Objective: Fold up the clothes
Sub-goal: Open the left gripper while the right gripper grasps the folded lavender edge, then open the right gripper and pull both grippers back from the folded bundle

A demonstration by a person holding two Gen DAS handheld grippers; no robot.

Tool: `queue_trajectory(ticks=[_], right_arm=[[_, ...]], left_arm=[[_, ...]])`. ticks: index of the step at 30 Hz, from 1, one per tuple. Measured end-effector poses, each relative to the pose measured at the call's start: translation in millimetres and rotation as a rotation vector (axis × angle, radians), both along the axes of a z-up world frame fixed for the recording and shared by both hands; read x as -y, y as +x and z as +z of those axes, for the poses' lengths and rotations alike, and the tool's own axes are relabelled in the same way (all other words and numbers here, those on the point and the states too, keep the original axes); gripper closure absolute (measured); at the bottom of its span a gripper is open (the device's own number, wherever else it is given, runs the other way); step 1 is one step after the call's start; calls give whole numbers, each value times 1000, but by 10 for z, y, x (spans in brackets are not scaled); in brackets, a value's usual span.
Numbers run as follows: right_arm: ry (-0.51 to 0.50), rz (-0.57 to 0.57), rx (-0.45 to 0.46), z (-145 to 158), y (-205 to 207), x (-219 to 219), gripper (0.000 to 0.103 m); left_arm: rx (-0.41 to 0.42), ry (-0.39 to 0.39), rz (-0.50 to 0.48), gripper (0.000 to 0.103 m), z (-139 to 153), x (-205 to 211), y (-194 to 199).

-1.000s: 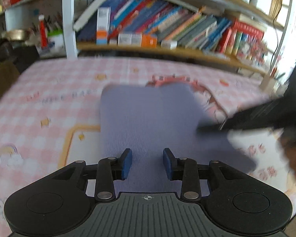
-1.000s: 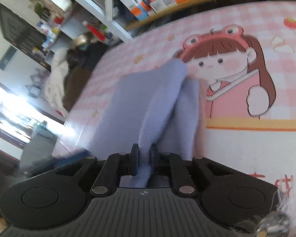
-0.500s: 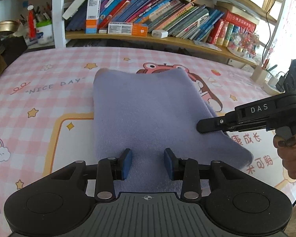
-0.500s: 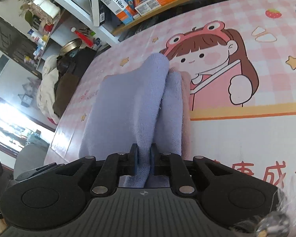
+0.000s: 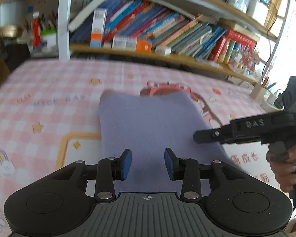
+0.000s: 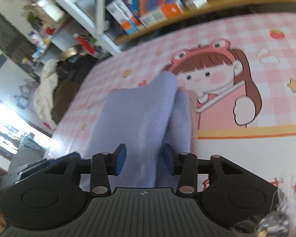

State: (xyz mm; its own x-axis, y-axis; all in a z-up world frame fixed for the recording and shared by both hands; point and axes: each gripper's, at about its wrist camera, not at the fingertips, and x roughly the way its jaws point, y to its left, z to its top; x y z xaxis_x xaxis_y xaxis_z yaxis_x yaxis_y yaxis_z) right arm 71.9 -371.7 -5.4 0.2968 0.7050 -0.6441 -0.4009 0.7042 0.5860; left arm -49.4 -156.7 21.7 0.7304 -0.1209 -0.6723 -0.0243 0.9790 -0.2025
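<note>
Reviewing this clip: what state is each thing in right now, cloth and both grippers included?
purple cloth: folded in layers, lying on the mat, one edge raised in a ridge
left gripper: open, over the cloth's near edge, gripping nothing
right gripper: open, the raised ridge between its pads
hand: wrapped round the right gripper's handle

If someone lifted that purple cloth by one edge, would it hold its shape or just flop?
Probably flop: the purple cloth already sags into soft rounded folds. Its fuzzy, towel-like surface suggests it would grip rather than slip. It looks light, and pushed across the pink checked mat it would likely bunch up instead of sliding flat.
</note>
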Motion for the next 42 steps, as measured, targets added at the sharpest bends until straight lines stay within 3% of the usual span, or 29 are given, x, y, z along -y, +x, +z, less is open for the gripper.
queue_trajectory(ticks=[6,9,10,15,19,23,28,34,36,42], right_arm=[[151,61,132,202,-236,164,92],[-1,2,13,-88,-89,94,92],[19,-11,-11,-152,-64,107,92],[-16,31,45,-74,-118,70,89],[-27,31,102,77,-217,165,66],[-46,32,161,229,-318,324,58],[-83,33,212,305,-489,487,39],[-109,77,237,314,-736,577,27],[-124,85,249,326,-797,562,21],[-156,65,282,368,-980,548,19]], left_arm=[[-5,-52,21,66,-73,-65,-7],[-9,-44,11,66,-79,-30,19],[-12,-32,13,66,-78,-12,27],[-16,-9,27,66,-61,22,30],[-1,18,62,61,49,81,-18],[29,31,91,60,169,135,-103],[51,41,141,52,260,243,-253],[47,51,196,33,302,424,-466],[39,50,193,30,298,475,-513],[26,57,152,25,247,504,-562]])
